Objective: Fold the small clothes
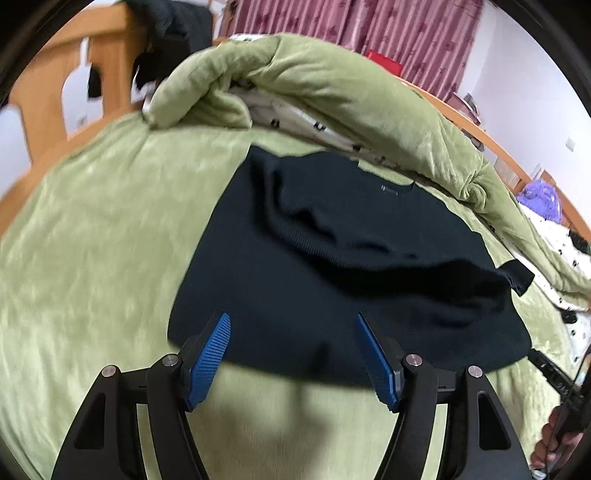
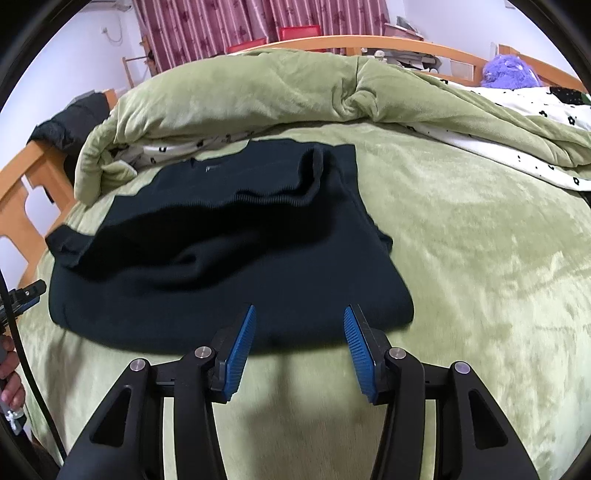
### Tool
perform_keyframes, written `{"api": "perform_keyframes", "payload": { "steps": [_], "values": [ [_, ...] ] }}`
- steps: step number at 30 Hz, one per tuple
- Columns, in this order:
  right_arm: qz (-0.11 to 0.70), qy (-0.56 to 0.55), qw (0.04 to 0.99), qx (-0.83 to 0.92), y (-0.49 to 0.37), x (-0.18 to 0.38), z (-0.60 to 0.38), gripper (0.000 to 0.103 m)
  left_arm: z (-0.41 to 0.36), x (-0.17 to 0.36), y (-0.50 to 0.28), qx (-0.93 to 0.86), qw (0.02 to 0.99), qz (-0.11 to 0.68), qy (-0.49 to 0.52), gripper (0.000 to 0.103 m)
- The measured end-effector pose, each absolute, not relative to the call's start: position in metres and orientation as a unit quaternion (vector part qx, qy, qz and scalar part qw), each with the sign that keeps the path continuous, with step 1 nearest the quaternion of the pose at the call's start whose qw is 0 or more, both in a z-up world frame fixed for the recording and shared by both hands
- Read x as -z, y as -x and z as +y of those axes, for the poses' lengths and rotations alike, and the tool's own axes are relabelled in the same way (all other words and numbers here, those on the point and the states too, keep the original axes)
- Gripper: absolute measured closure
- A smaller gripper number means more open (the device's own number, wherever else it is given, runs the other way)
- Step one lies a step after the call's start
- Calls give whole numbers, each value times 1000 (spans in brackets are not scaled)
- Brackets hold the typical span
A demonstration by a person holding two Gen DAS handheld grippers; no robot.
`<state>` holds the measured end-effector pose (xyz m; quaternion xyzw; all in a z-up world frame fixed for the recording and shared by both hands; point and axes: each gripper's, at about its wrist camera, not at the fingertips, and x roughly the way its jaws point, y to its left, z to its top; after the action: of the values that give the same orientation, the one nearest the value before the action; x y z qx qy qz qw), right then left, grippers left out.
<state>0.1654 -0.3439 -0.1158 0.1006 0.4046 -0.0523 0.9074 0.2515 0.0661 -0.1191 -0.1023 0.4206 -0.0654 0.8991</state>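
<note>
A dark navy sweater (image 1: 332, 266) lies flat on the green bed cover (image 1: 92, 258), sleeves folded in across its body, collar at the far end. It also shows in the right wrist view (image 2: 229, 258). My left gripper (image 1: 293, 325) is open and empty, its blue pads just above the sweater's near hem. My right gripper (image 2: 299, 317) is open and empty, also over the near hem, toward the sweater's right corner. The other gripper's tip (image 2: 26, 291) shows at the left edge of the right wrist view.
A rolled green duvet (image 2: 258, 96) with white flowered lining lies just beyond the sweater. A wooden bed frame (image 1: 44, 92) stands at the left. A purple plush toy (image 2: 509, 72) sits at the far right. Striped curtains (image 2: 229, 22) hang behind.
</note>
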Motion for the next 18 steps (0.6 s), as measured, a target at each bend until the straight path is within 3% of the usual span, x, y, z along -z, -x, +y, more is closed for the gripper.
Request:
{"api": "perform_keyframes", "payload": {
  "steps": [8, 18],
  "values": [
    [419, -124, 899, 27, -152, 139, -346, 52, 82, 162, -225, 78, 875, 450, 157, 36],
    [433, -167, 885, 26, -169, 154, -353, 48, 93, 184, -248, 97, 852, 462, 224, 36]
  ]
}}
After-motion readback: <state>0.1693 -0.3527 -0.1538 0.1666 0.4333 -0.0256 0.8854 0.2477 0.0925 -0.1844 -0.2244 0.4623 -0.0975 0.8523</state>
